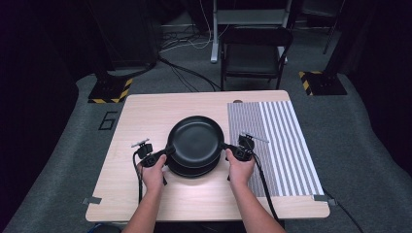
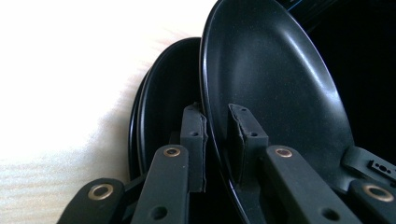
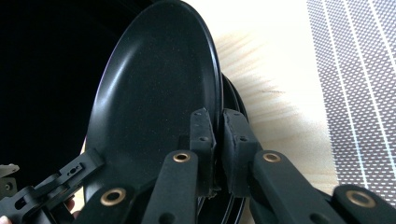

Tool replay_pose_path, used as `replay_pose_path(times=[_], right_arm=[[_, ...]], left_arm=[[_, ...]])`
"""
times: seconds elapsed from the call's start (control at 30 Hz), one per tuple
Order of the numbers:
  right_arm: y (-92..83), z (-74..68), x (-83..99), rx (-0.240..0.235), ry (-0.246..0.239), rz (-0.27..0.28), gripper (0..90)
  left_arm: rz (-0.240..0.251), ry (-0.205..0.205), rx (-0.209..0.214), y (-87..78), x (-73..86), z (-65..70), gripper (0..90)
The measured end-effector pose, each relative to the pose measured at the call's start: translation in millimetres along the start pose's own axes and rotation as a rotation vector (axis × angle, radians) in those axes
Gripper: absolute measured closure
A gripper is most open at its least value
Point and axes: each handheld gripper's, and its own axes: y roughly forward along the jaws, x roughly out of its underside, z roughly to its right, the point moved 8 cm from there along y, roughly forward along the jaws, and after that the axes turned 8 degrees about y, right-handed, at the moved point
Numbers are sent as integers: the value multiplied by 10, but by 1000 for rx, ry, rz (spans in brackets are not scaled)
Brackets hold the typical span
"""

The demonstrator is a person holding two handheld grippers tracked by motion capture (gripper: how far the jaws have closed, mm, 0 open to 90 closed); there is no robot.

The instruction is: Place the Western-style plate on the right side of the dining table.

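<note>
From the high view, a black plate (image 1: 195,138) sits near the middle of the desk (image 1: 145,116), lifted a bit above a stack of more black plates (image 1: 194,170), with the left tool (image 1: 170,150) on its rim at about 9 o'clock and the right tool (image 1: 224,145) at about 3 o'clock; a striped mat (image 1: 282,145) covers the desk's right side. In the left gripper view the left tool (image 2: 217,126) has its jaws either side of the top plate's rim (image 2: 208,93), a sliver of gap showing on the inner side, so it looks clamped but lightly. The stack (image 2: 159,102) sits just behind. In the right gripper view the right tool (image 3: 218,135) is pinched tight on the rim (image 3: 215,84), pads nearly together. My guess: the plate is stiff, probably ceramic or melamine, smooth and kinda slick, breakable if dropped. The thin rim is the only real handhold, so opposite-side grips like this make sense, and keeping it level matters.
</note>
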Motion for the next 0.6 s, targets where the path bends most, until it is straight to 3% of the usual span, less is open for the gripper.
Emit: replay_pose_path(times=[0.6], right_arm=[[-119,-145,-88,-34,-23,25,831]], left_arm=[[28,30,18,-76,-169,132,773]])
